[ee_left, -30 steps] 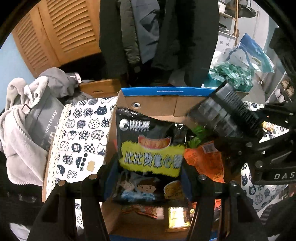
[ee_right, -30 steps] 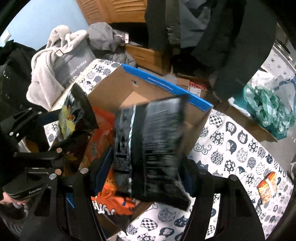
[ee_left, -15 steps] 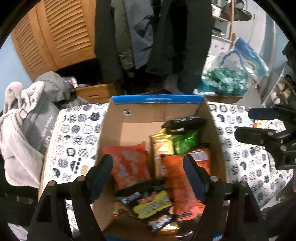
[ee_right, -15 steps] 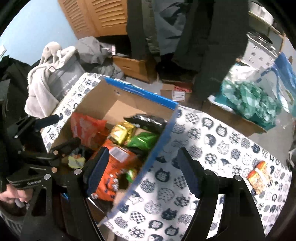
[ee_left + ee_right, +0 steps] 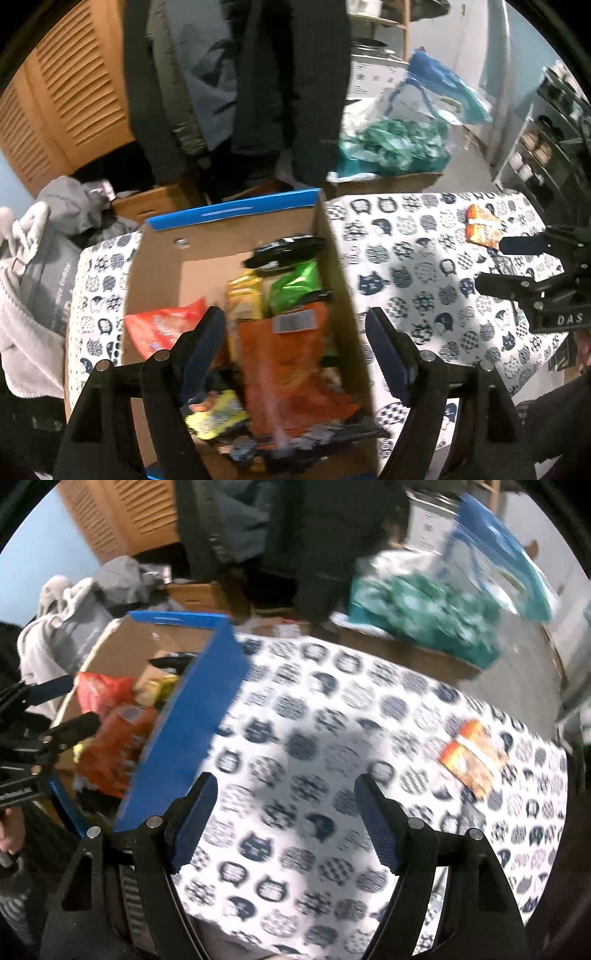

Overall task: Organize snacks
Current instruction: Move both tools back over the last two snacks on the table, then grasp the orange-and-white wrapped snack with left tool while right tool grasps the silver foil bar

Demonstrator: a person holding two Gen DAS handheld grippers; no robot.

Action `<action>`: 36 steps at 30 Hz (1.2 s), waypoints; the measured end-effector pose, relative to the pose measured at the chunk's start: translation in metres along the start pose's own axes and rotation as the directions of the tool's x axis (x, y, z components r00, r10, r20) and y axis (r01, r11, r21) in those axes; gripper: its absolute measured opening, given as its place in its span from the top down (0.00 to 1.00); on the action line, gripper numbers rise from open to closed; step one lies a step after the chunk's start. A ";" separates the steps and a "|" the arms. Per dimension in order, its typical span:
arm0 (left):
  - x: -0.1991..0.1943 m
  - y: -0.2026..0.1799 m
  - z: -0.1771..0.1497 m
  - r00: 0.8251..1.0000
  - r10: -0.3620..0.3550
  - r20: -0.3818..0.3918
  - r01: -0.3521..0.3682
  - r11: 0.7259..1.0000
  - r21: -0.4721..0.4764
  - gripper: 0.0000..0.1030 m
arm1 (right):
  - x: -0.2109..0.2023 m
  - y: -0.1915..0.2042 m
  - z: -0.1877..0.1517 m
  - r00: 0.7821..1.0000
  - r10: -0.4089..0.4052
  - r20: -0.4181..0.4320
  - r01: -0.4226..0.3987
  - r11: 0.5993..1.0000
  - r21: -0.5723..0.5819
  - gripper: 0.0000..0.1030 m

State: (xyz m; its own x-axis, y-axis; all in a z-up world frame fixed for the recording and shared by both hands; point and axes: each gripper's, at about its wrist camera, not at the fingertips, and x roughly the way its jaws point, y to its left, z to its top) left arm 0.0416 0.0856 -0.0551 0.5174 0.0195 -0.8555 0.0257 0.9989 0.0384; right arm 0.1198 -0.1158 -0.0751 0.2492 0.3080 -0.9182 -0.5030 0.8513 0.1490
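Two claws (image 5: 295,350) (image 5: 284,819) gape empty — one box (image 5: 236,236), one stray orange packet (image 5: 471,755).

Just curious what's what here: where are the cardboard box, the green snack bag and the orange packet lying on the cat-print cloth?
cardboard box (image 5: 159,266): left wrist view, inner wall.
green snack bag (image 5: 295,284): left wrist view, middle.
orange packet (image 5: 471,755): right wrist view, middle.

"DAS" on right claw (image 5: 517,264) body.
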 end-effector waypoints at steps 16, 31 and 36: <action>0.038 -0.103 0.007 0.994 -0.018 -0.111 0.035 0.988 0.153 0.22 | 0.005 -0.143 -0.065 0.992 -0.114 -0.046 0.122 0.964 0.236 0.26; 0.089 -0.155 0.006 0.988 0.035 -0.154 0.006 0.967 0.256 0.22 | 0.044 -0.195 -0.106 0.981 -0.131 -0.141 0.168 0.941 0.295 0.26; 0.105 -0.162 0.001 0.983 0.035 -0.182 0.013 0.966 0.257 0.22 | 0.058 -0.198 -0.109 0.977 -0.131 -0.167 0.176 0.941 0.288 0.26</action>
State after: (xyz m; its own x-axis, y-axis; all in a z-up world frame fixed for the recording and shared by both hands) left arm 0.0931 -0.0737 -0.1505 0.3540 0.0618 -0.9332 0.2512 0.9549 0.1585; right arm 0.1442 -0.3128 -0.1978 0.1712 0.1181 -0.9781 -0.1912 0.9779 0.0846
